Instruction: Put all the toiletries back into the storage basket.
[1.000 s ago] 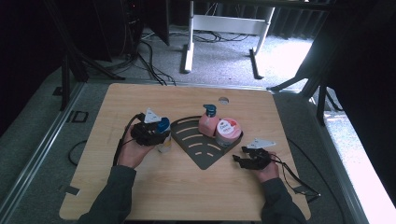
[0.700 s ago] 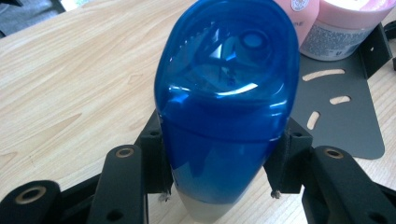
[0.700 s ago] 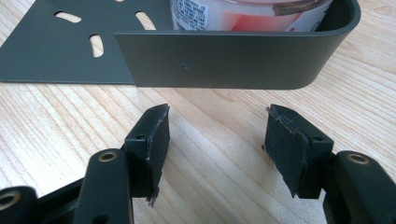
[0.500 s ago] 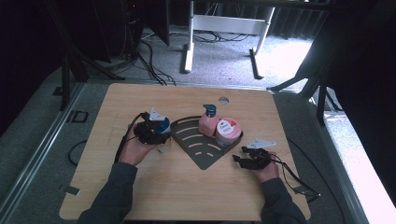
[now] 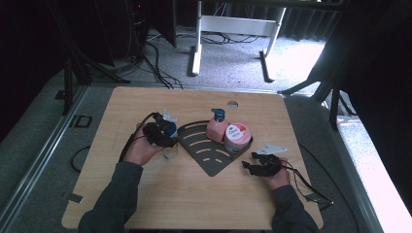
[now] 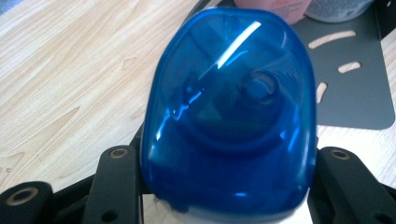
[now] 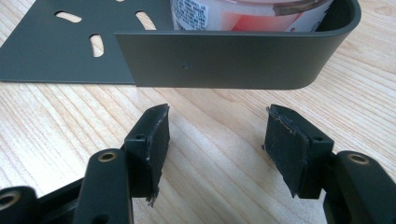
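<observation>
My left gripper point(image 5: 167, 137) is shut on a small pale bottle point(image 5: 170, 152) with a clear blue cap point(image 6: 229, 107). It holds the bottle upright at the left edge of the dark slotted rack point(image 5: 204, 150). In the left gripper view the cap sits between both jaws. A pink pump bottle point(image 5: 216, 128) and a pink-lidded tub point(image 5: 237, 137) stand in the rack's rounded back corner. My right gripper point(image 5: 250, 165) rests open on the wood just right of the rack. Its pads point(image 7: 154, 140) face the rack's curved wall point(image 7: 224, 65), nothing between them, and the tub point(image 7: 243, 14) shows behind it.
The wooden table point(image 5: 194, 204) has a small round hole point(image 5: 232, 104) near its far edge. Cables trail from both grippers across the wood. A white desk frame point(image 5: 233, 24) and floor cables lie beyond the table.
My left gripper has edged right toward the rack with the bottle in it. The right gripper has stayed put.
</observation>
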Demonstrator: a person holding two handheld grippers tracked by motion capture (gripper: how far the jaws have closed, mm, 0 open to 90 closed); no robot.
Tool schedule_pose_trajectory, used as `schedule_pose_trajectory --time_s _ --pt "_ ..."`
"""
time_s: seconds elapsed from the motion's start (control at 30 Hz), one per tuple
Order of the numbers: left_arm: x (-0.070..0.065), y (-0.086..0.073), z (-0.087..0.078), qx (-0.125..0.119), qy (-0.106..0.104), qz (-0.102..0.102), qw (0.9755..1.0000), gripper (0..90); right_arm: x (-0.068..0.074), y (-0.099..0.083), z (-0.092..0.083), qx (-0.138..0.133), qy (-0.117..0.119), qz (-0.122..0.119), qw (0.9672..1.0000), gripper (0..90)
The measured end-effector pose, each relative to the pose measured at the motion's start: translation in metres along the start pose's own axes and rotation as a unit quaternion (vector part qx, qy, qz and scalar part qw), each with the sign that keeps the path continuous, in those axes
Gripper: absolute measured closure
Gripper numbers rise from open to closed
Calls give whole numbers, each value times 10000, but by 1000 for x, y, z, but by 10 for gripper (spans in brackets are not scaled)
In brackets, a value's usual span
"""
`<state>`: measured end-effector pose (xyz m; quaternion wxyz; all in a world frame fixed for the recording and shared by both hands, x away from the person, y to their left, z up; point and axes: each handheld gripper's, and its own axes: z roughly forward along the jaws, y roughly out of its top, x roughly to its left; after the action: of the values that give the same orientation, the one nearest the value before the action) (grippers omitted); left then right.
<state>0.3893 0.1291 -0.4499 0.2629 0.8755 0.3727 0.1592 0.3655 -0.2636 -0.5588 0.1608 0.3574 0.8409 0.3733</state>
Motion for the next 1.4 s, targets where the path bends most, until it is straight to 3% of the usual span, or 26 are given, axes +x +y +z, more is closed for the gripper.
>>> schedule_pose_trajectory --time_s 0.23,0.63,1.03,1.4 --pt "1 8 2 318 -78 253 9991 485 0 0 0 0 5 -3 10000 398" --pt "4 15 7 710 -212 386 9965 469 0 0 0 0 7 -9 10000 398" --pt "7 21 14 1201 -290 525 9909 438 0 0 0 0 10 -11 10000 397" --pt "10 23 16 1445 -410 561 9871 456 0 0 0 -3 9 -13 10000 397"
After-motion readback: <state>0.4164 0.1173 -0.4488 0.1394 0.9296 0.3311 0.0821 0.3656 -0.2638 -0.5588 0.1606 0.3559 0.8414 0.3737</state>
